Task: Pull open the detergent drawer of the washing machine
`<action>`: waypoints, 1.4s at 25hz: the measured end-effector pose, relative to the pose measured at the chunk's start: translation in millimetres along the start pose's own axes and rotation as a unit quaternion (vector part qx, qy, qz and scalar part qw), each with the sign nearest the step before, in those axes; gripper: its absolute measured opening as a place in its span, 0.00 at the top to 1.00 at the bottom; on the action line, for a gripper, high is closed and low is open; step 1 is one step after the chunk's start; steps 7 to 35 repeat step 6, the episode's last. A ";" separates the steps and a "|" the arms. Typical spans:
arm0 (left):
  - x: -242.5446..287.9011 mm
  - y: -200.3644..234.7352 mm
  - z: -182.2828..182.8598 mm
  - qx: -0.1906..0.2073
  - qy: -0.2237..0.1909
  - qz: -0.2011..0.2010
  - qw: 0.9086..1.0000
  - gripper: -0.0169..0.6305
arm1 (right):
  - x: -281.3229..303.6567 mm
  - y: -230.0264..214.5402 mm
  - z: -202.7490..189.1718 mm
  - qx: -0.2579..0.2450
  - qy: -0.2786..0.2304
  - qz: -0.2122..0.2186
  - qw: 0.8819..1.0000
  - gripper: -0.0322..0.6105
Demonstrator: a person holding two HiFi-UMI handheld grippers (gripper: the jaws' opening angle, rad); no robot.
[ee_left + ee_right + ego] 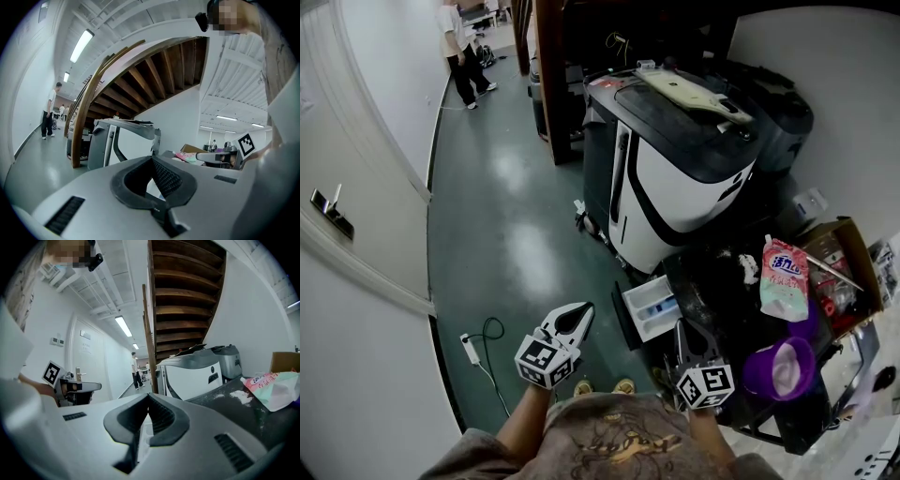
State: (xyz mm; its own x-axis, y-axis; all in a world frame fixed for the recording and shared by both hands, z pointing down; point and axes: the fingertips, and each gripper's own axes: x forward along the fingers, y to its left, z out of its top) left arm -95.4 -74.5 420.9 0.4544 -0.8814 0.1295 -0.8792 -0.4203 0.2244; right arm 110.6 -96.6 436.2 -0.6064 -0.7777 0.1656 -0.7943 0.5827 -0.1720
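Head view: the detergent drawer (649, 305) stood pulled out from the front of the dark washing machine (712, 298). Its white tray and blue compartment were exposed above the green floor (506, 244). The right gripper (681, 330) was just beside the drawer's near right corner; contact could not be confirmed. The left gripper (583, 312) hung apart from the drawer, to its left, over the floor. A pink detergent pouch (785, 278) lay on the machine's top, with a purple cup (780, 367) near it. A second, white-and-black machine (675, 164) stood behind. A power strip (471, 349) lay on the floor by the wall, and a person (464, 52) stood well down the corridor. Left gripper view: the fingers were together at the tips with nothing between them, and the second machine was visible beyond. Right gripper view: the fingers met at the tips and clamped nothing, and a white surface showed through the opening below them. White powder (241, 397) was scattered on the dark machine top to the right, close to the pouch.
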 end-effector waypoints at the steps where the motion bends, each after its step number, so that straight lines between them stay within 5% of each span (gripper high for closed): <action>1: 0.0 0.4 -0.7 -0.002 0.000 0.001 1.000 0.94 | 0.0 -0.3 -0.2 0.000 0.000 0.000 1.000 0.95; 35: -0.6 3.7 -2.5 -0.009 0.002 0.004 1.000 0.94 | 1.1 0.1 -0.3 0.001 -0.001 -0.001 1.000 0.95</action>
